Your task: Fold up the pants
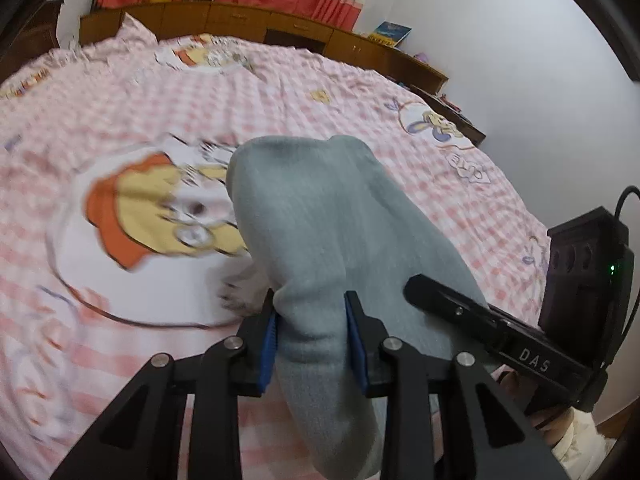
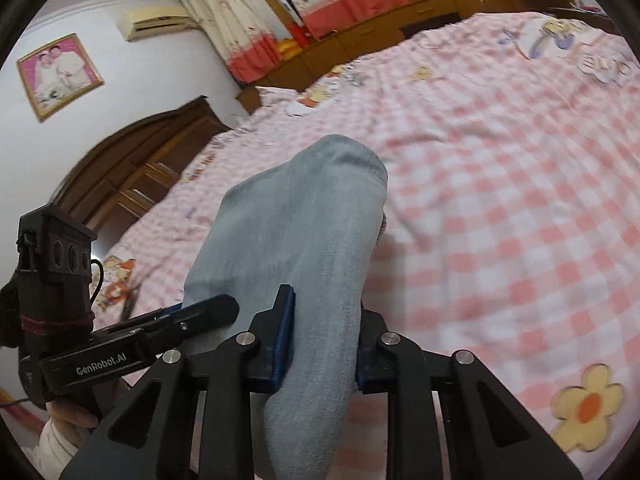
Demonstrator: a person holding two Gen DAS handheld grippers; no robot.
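Note:
Grey pants [image 1: 320, 216] are lifted off a pink checked bedspread [image 1: 280, 92], draped as a thick bunched fold. My left gripper [image 1: 312, 340] is shut on that fold, blue pads [image 1: 267, 346] pressing its sides. At the right of the left wrist view the other gripper [image 1: 480, 324] touches the same cloth. In the right wrist view the grey pants [image 2: 296, 232] rise ahead, and my right gripper [image 2: 322, 344] is shut on them, the blue left pad [image 2: 285, 340] against the cloth. The left gripper [image 2: 192, 316] reaches in from the left there, its tip against the fabric.
The bedspread [image 2: 500, 200] carries cartoon prints [image 1: 160, 208]. A wooden cabinet ledge [image 1: 248, 20] runs behind the bed below red and cream curtains [image 2: 320, 4]. A wooden headboard [image 2: 140, 176] stands at the left. A person's hand [image 2: 68, 416] holds the left gripper's handle.

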